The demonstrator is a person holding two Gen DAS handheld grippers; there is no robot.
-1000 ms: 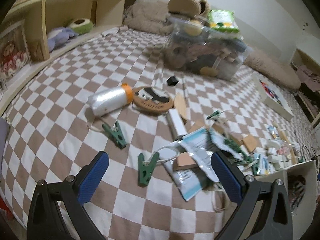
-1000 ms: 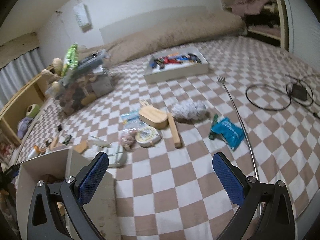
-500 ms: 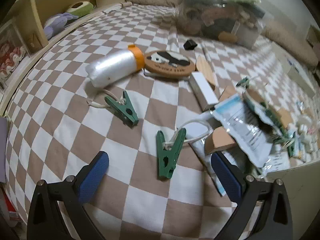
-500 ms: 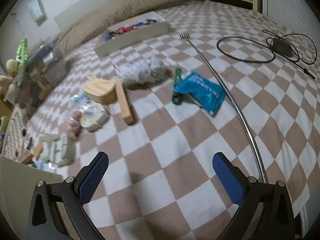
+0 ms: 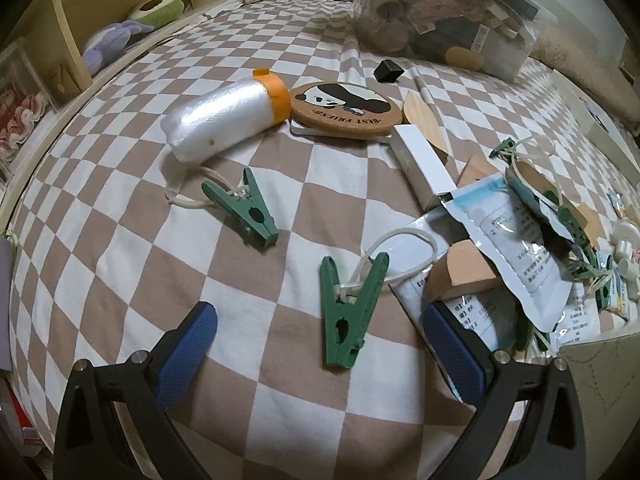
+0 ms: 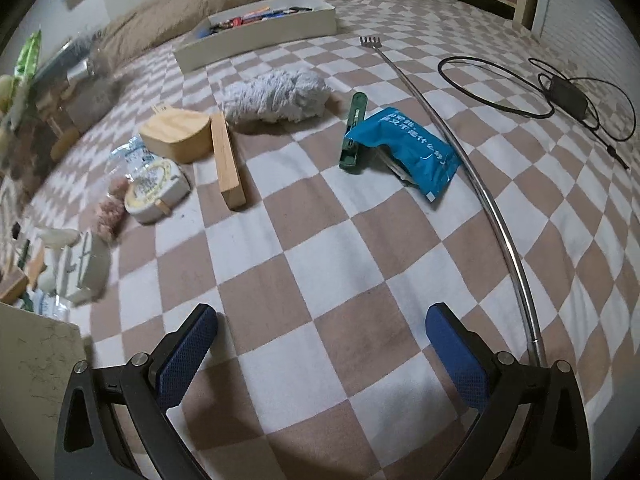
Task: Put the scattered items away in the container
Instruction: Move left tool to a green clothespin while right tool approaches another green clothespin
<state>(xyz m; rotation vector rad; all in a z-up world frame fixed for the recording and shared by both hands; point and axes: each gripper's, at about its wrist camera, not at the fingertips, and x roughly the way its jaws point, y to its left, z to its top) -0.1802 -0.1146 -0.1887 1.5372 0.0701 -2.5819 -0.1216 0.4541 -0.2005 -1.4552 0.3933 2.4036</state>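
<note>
Two green clips (image 5: 347,312) face only left gripper (image 5: 320,344).

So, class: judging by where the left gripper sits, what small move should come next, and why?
Probably ease the left gripper down and close on the nearest green clip. Its jaws are open and empty, and the clip lies between the fingers on the checked cover, apart from the other clutter.

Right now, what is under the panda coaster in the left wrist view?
The panda coaster lies on a flat white piece whose edge shows along its near side. The rest of that piece is covered by the coaster, so I cannot identify it.
</note>
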